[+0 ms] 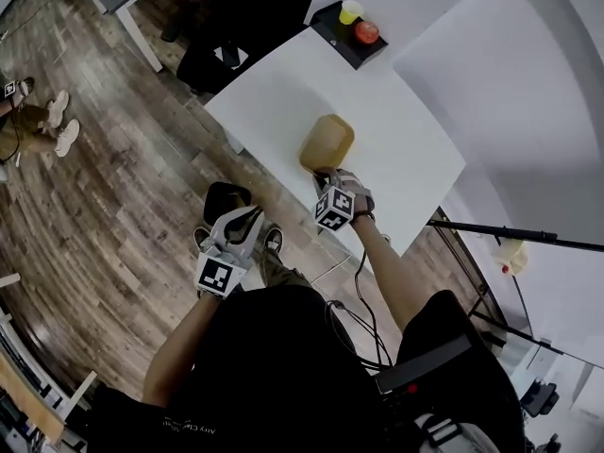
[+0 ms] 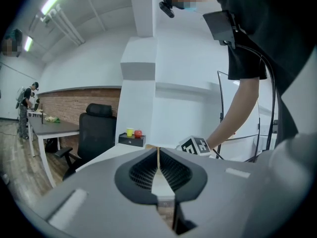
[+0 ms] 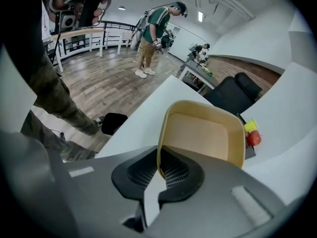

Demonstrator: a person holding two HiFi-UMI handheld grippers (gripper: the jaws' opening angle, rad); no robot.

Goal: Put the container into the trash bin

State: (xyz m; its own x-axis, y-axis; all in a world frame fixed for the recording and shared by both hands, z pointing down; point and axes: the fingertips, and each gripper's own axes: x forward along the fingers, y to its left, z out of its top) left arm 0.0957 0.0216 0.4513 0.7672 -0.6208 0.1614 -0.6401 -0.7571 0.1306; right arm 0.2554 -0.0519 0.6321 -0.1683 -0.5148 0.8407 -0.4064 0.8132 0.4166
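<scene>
The right gripper's fingers pinch only the container's thin rim; it juts ahead of them, over the surface, and could twist loose. The left gripper's fingers are closed, empty.

Near rim of the container sits hidden behind the right gripper; the left gripper covers part of the black bin on the floor.
</scene>
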